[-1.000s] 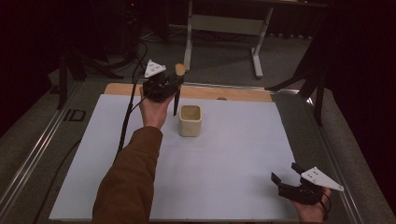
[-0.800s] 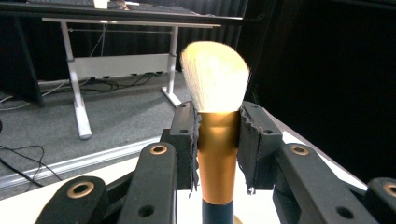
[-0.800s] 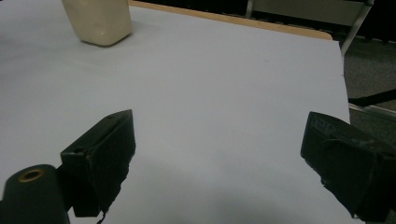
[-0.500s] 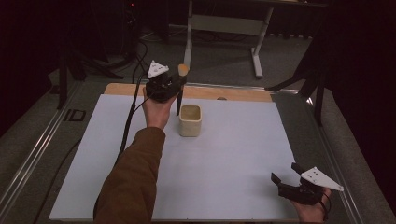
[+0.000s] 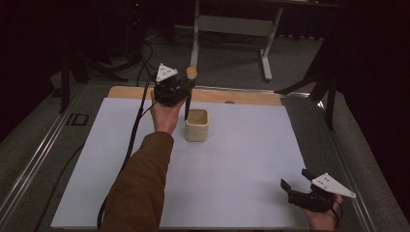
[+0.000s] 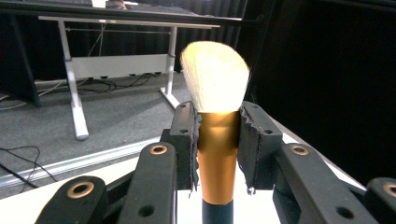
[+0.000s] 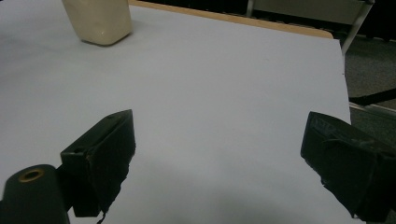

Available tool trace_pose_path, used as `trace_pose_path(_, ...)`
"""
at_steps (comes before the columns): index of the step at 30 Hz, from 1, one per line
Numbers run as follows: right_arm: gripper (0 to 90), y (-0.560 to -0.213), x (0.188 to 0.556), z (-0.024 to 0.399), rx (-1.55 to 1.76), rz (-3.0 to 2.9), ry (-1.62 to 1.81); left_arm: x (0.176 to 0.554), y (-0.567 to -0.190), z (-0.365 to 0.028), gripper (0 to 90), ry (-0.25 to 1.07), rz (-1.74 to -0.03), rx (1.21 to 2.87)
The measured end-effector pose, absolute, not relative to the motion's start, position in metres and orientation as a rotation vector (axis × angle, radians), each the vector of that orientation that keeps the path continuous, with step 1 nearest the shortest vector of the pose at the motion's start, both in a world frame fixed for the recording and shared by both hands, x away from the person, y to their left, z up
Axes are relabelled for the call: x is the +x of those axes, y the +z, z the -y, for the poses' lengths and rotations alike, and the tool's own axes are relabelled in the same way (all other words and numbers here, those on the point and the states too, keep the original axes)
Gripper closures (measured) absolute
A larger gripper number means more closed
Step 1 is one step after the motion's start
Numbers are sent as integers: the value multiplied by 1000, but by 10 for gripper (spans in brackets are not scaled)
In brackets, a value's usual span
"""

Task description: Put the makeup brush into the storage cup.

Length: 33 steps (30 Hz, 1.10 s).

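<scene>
My left gripper [image 6: 218, 140] clamps the brush [image 6: 215, 140], bristles up, gold ferrule visible close up | high view: its dark handle hangs over the cream cup [image 5: 197, 124] on the worktop [image 5: 241, 159] | my right gripper [image 7: 219, 163] wide, empty.

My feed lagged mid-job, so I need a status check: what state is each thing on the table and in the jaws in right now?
Left gripper: shut on the brush, raised above the table.
Brush: upright, bristles up, dark handle end at the cup's rim.
Cup: upright on the white sheet, contents unclear.
Right gripper: open, nothing between its jaws, low over the white sheet.
</scene>
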State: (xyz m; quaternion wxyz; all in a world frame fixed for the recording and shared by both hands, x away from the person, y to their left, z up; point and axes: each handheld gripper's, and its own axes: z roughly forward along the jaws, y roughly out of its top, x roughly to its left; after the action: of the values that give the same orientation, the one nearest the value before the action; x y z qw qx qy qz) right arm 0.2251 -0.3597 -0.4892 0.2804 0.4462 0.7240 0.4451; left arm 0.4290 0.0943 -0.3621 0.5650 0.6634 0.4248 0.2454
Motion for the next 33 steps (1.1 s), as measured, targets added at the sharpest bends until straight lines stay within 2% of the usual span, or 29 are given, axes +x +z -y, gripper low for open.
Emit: trace_pose_path(33,97,-490,226,360,1196,-1945,1195,439,-366,-80,698,568,-994,1549)
